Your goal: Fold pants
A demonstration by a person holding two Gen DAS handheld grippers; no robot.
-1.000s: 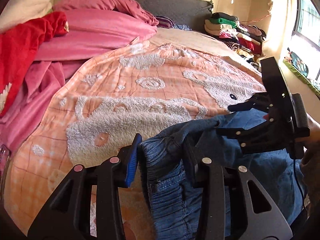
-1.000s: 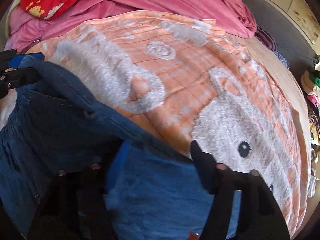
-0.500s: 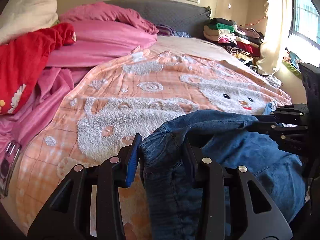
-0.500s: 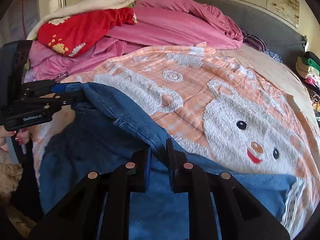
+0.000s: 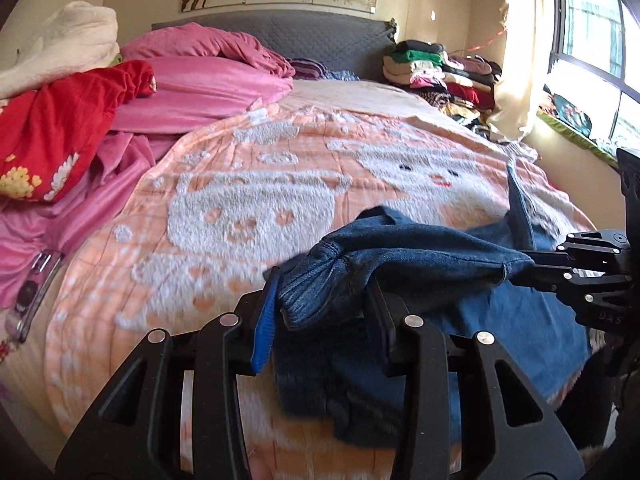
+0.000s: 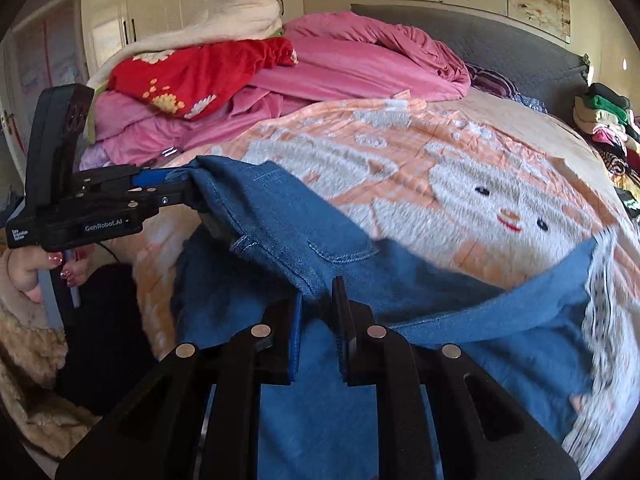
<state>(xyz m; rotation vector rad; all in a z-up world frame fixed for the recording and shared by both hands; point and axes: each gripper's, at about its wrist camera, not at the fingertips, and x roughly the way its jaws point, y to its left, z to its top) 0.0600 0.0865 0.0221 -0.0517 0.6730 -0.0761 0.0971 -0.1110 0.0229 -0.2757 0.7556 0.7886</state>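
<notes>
The left tool [image 5: 324,312] is clamping the gathered elastic waistband of the blue denim pants [image 5: 400,252], its blue-padded fingers [image 5: 266,320] pressing either side of the bunched cloth; the right tool [image 6: 316,320] is pinching a fold of the same pants along the waist edge, its jaws nearly together with denim between them. Between the two tools the waist edge is hanging taut just above the bed; the rest of the pants is lying on the orange blanket [image 5: 240,184] patterned with white fluffy animal faces, at the near edge of the bed, and one leg is trailing away to the right in the right wrist view, its hem [image 6: 596,280] showing a pale speckled lining. A hand [image 6: 36,272] with painted nails, in a fuzzy tan sleeve [image 6: 28,360], is gripping the handle of the left tool. On the far left side of the bed a heap of pink bedding [image 5: 208,88], a red flowered blanket [image 5: 60,128] and a cream blanket [image 5: 64,44] is sitting; a stack of folded clothes [image 5: 436,68] is standing beside the grey headboard [image 5: 320,36], near the curtained window [image 5: 592,28].
</notes>
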